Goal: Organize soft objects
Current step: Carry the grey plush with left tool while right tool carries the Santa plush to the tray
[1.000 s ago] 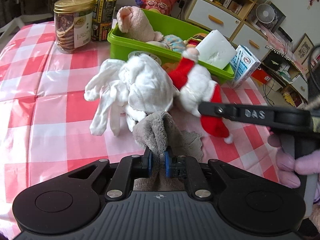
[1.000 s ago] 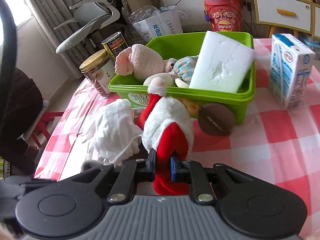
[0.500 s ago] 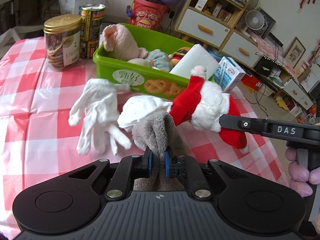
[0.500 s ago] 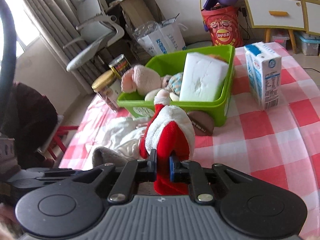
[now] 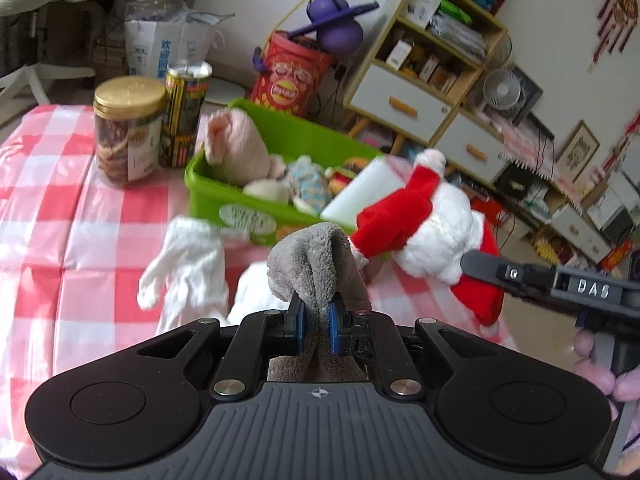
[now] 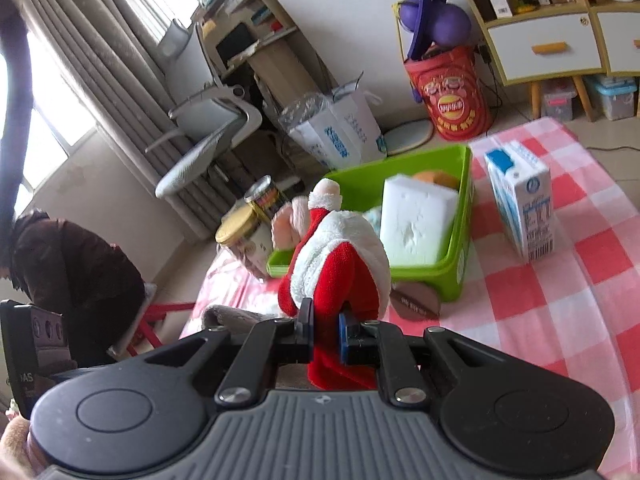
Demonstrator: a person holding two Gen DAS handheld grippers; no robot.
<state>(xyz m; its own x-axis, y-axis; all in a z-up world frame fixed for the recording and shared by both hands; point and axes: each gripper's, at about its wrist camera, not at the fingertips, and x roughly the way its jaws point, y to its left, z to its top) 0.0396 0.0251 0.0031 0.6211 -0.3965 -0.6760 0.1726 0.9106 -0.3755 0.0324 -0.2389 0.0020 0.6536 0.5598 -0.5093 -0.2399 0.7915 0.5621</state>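
My left gripper (image 5: 316, 322) is shut on a grey fluffy cloth (image 5: 316, 264), held up above the checked table. White gloves (image 5: 188, 268) lie on the table just behind and left of it. My right gripper (image 6: 325, 326) is shut on a red and white Santa plush (image 6: 340, 252), lifted in front of the green bin (image 6: 452, 264). In the left wrist view that Santa plush (image 5: 424, 224) hangs at the right, near the green bin (image 5: 208, 196). The bin holds a pink plush (image 5: 240, 152), a white foam block (image 6: 416, 224) and other soft toys.
A gold-lidded jar (image 5: 128, 132) and a tin can (image 5: 186, 112) stand left of the bin. A milk carton (image 6: 520, 208) stands right of it, and a brown round lid (image 6: 416, 304) lies at its front. A person in dark clothes (image 6: 72, 280) is at the left.
Both grippers have risen with their loads. The grey cloth has lifted clear of the white gloves, and the Santa plush has gone up and toward the green bin.
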